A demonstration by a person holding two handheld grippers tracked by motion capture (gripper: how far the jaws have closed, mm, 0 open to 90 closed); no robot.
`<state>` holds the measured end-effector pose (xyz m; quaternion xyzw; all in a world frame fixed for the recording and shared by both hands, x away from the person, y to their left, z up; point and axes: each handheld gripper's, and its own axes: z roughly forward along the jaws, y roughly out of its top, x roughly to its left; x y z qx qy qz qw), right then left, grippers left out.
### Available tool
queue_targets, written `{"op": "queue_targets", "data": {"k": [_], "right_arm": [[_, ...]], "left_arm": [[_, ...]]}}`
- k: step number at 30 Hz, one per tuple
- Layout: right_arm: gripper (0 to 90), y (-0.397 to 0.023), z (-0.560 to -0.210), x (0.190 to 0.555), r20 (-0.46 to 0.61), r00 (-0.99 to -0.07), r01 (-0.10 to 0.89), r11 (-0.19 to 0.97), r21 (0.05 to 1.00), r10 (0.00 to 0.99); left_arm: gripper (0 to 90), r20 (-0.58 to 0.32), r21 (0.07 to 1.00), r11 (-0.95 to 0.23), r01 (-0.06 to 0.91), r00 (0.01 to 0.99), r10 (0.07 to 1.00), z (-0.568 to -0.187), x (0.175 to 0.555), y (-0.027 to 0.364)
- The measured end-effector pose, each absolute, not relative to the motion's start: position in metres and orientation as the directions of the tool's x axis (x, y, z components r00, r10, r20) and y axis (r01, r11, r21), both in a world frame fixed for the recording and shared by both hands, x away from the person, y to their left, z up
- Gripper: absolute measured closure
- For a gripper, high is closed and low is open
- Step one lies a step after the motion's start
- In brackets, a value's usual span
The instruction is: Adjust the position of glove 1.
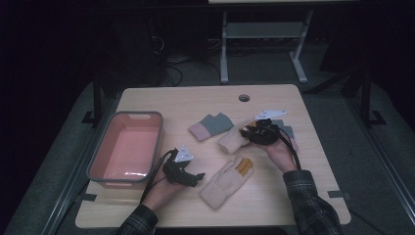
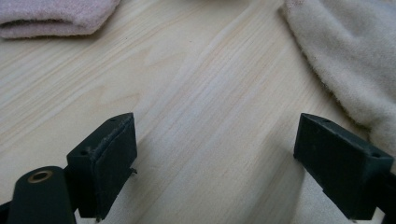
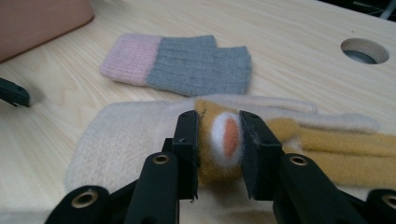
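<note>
The right gripper (image 3: 218, 140) has its jaws pressed on a fold of the cream and mustard glove (image 3: 140, 135), pinching the part with a white and orange patch between the two black pads. In the high view this right gripper (image 1: 243, 132) sits over the same glove (image 1: 231, 140) a little right of the table's middle, with the person's right hand (image 1: 280, 155) behind it toward the near edge.

A second cream glove (image 1: 226, 181) lies flat near the front edge of the table (image 1: 195, 100), its mustard fingers pointing toward the held one. The left gripper (image 1: 198, 179) rests just beside that glove's left side; its jaws stand wide apart with bare wood between them, and the cream glove (image 2: 345, 60) runs along the outside of one jaw.

A pink and grey glove (image 1: 211, 126) lies flat closer to the far edge, just left of the held glove. A pink bin with a grey rim (image 1: 113, 122) stands at the left edge of the table. A round hole (image 1: 243, 98) is cut into the tabletop near the far edge.
</note>
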<state>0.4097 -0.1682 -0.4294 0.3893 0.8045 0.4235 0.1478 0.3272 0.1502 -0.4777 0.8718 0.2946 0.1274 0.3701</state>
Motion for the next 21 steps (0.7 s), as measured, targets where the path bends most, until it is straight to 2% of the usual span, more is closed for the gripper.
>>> {"op": "queue_targets", "data": {"k": [7,13,21], "right_arm": [[69.4,-0.175,-0.416,0.399,0.117,-0.66,0.491,0.308,0.815,0.742],[69.2,-0.177,-0.407,0.386,0.08,-0.675,0.463,0.336,0.82,0.734],[69.2,-0.179,-0.4,0.366,0.098,-0.693,0.45,0.323,0.832,0.714]], "left_arm": [[12.6,0.008,0.717,-0.557,0.419,0.795,0.607,-0.477,0.327,0.15],[12.6,0.008,0.72,-0.555,0.417,0.794,0.607,-0.478,0.327,0.15],[12.5,0.009,0.721,-0.555,0.416,0.794,0.607,-0.478,0.328,0.15]]}}
